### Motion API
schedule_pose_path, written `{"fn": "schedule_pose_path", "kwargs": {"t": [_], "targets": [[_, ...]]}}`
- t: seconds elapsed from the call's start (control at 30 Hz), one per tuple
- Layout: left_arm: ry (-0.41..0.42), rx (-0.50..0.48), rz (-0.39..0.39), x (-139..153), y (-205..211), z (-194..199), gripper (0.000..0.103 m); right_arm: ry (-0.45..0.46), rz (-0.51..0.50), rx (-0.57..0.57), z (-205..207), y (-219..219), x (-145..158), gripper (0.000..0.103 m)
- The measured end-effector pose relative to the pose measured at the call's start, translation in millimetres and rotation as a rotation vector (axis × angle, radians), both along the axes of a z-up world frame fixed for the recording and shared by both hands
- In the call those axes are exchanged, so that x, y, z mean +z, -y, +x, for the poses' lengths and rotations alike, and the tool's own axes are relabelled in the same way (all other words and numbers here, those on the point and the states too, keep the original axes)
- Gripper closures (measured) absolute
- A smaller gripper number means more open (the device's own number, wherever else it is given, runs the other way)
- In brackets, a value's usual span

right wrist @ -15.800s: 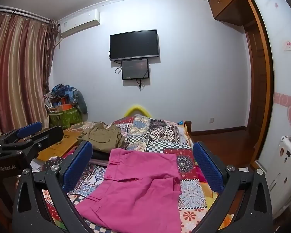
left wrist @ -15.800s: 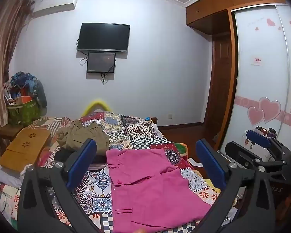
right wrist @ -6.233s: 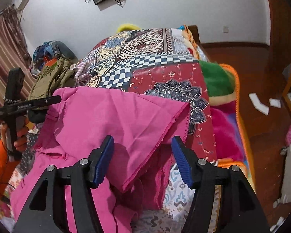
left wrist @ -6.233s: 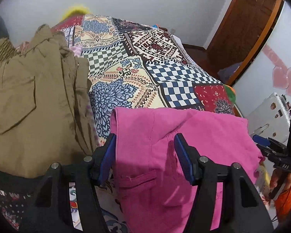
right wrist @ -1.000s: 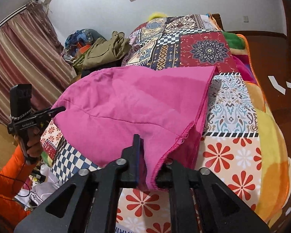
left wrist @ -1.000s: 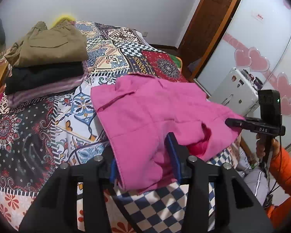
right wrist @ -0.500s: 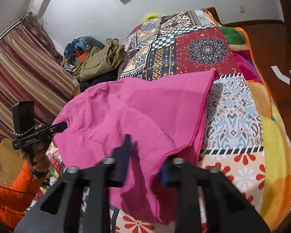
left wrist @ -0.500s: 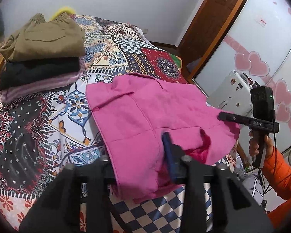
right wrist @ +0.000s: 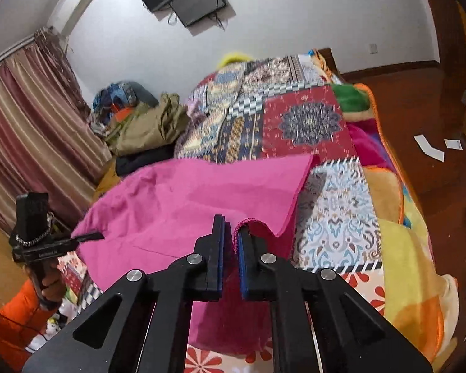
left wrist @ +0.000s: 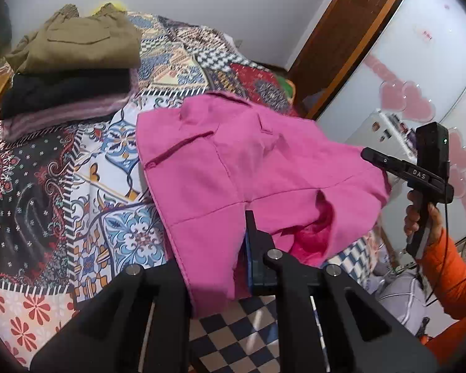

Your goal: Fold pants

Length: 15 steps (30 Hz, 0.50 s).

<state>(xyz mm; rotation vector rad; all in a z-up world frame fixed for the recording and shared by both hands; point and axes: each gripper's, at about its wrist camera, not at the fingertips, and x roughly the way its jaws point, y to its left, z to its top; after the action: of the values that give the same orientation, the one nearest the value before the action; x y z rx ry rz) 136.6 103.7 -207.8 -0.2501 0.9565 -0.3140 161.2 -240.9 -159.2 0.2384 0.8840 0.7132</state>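
Fingers of the left gripper (left wrist: 223, 258) are closing on the near hem of the pink pants (left wrist: 233, 161), cloth bunched between them; only the right finger's blue pad shows, the left one buried under fabric. From this wrist view the garment spreads away toward twelve o'clock across the patchwork bed (left wrist: 46, 161), its long axis running roughly from ten o'clock to four o'clock. A stack of folded clothes (left wrist: 71, 71) sits well apart at ten o'clock. At three o'clock the right gripper (left wrist: 369, 155) pinches the far corner of the same near edge, held by a hand (left wrist: 419, 217) in an orange sleeve.

Seen from the right wrist, the right gripper (right wrist: 230, 242) has its blue pads nearly together, a thin fold of pink hem caught between them. The pink pants (right wrist: 186, 199) stretch from the fingers toward nine o'clock, where the left gripper (right wrist: 87, 236) holds the other end of the edge. Bare quilt lies beyond at twelve o'clock.

Both grippers hold the same near edge, one at each end, neither nearer than the other. The coming fold likely turns on carrying that edge toward twelve o'clock, over the part resting flat on the bed.
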Motion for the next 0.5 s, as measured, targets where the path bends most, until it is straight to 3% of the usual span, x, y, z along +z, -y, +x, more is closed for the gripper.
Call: {"fn": "schedule_pose_path", "kwargs": {"t": [0.1, 0.23, 0.37, 0.5], "targets": [[-0.002, 0.01, 0.052, 2.6, 1.9, 0.1, 0.079, -0.069, -0.05, 0.023, 4.4, -7.1, -16.9, 0.096], [0.022, 0.037, 0.14, 16.1, -2.0, -2.4, 0.049, -0.107, -0.115, 0.05, 4.7, -6.0, -27.2, 0.096], [0.05, 0.055, 0.192, 38.1, -14.2, -4.9, 0.042, -0.092, -0.145, 0.028, 13.9, 7.8, -15.0, 0.094], [0.096, 0.092, 0.236, 61.5, -20.8, 2.4, 0.041, -0.055, -0.109, -0.038, 31.2, 25.1, 3.1, 0.078]]}}
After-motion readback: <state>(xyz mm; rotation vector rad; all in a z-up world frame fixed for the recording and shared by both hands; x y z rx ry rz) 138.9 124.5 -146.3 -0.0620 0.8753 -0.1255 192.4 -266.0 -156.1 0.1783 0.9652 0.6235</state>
